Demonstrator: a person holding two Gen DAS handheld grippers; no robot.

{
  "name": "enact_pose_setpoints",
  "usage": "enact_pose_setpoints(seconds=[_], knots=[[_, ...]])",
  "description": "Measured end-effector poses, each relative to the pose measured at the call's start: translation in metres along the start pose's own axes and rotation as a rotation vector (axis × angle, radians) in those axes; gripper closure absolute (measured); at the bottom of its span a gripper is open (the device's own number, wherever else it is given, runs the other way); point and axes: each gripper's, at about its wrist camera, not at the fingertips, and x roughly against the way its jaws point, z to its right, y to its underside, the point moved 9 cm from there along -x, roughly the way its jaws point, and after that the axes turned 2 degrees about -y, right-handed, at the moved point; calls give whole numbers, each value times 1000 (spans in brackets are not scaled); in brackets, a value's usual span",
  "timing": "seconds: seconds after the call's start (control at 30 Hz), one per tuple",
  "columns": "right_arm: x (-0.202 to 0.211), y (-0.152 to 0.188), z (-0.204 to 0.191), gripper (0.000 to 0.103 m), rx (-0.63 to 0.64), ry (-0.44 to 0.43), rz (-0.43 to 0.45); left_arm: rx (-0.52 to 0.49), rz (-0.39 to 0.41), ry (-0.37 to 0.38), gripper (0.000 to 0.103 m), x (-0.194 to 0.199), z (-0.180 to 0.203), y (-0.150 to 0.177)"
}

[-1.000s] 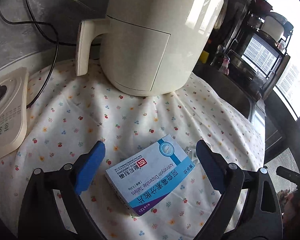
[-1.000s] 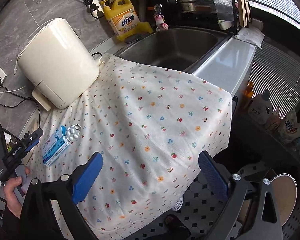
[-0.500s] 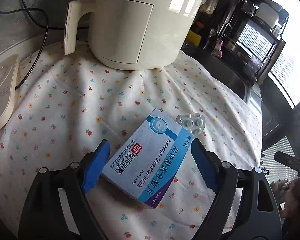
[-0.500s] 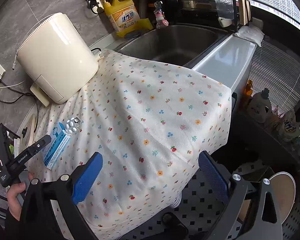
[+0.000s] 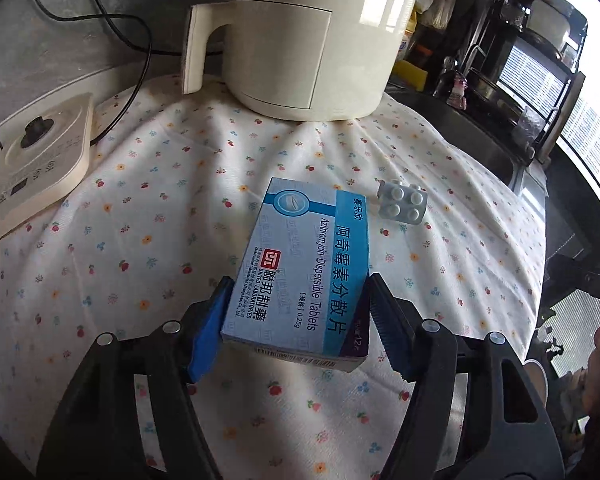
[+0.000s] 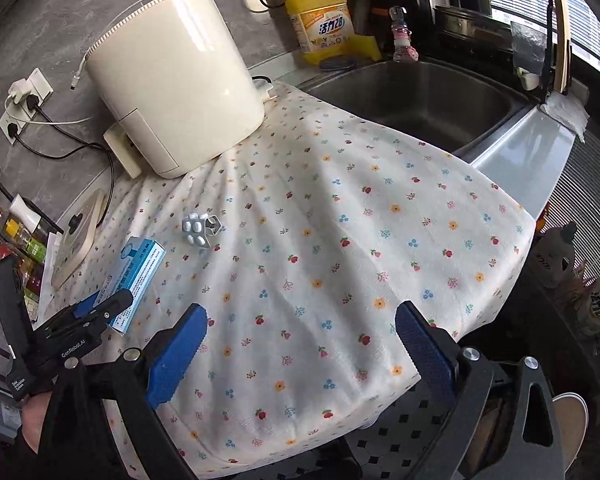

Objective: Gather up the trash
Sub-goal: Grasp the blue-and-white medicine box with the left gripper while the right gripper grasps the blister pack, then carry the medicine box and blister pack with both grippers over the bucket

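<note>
A blue and white medicine box (image 5: 300,264) lies on the flowered cloth (image 5: 172,208), its near end between the blue pads of my left gripper (image 5: 300,282). The jaws are closing, and both pads touch the box's long sides. Just beyond the box, to the right, lies a small silver blister pack (image 5: 402,204) of pills. The right wrist view shows the same box (image 6: 140,268) at the left with the left gripper (image 6: 108,308) on it, and the blister pack (image 6: 196,228) beside it. My right gripper (image 6: 300,312) hangs open and empty over the cloth's front part.
A cream air fryer (image 6: 172,80) stands at the back of the cloth. A flat white appliance (image 5: 32,168) with a cable sits at the left. To the right are a steel sink (image 6: 420,92) and a yellow detergent bottle (image 6: 324,20). The cloth hangs over the counter's front edge.
My left gripper moved forward around the medicine box and its jaws narrowed until the pads met the box's sides. The right gripper's view swung left and rolled slightly, its jaws still wide.
</note>
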Motion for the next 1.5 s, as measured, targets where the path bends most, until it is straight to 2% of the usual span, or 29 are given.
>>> enact_pose_setpoints(seconds=[0.13, 0.33, 0.53, 0.67, 0.83, 0.87, 0.9, 0.97, 1.2, 1.4, 1.5], knots=[[-25, -10, -25, 26, 60, -46, -39, 66, 34, -38, 36, 20, -24, 1], [-62, -26, -64, 30, 171, -70, -71, 161, 65, -102, 36, 47, -64, 14], [-99, -44, -85, 32, 242, -52, -87, 261, 66, -153, 36, 60, -102, 30], [-124, -51, -89, 43, 279, -19, -117, 291, 78, -183, 36, 68, -115, 34], [-141, -64, -95, 43, 316, 7, -119, 332, 91, -196, 36, 76, -123, 40], [-143, -66, -96, 48, 319, 11, -120, 335, 91, -198, 36, 77, -123, 41], [-144, -67, -97, 51, 325, 14, -118, 337, 91, -199, 36, 77, -123, 41], [-144, -68, -99, 74, 344, 14, -119, 342, 90, -199, 36, 77, -121, 43], [-110, -65, -95, 79, 333, -46, -71, 327, 108, -188, 36, 80, -98, 35], [-72, -46, -63, 79, 278, -92, -74, 302, 134, -170, 36, 82, -62, 25], [-51, -32, -42, 79, 310, -84, -82, 292, 162, -167, 36, 84, -39, 25]])
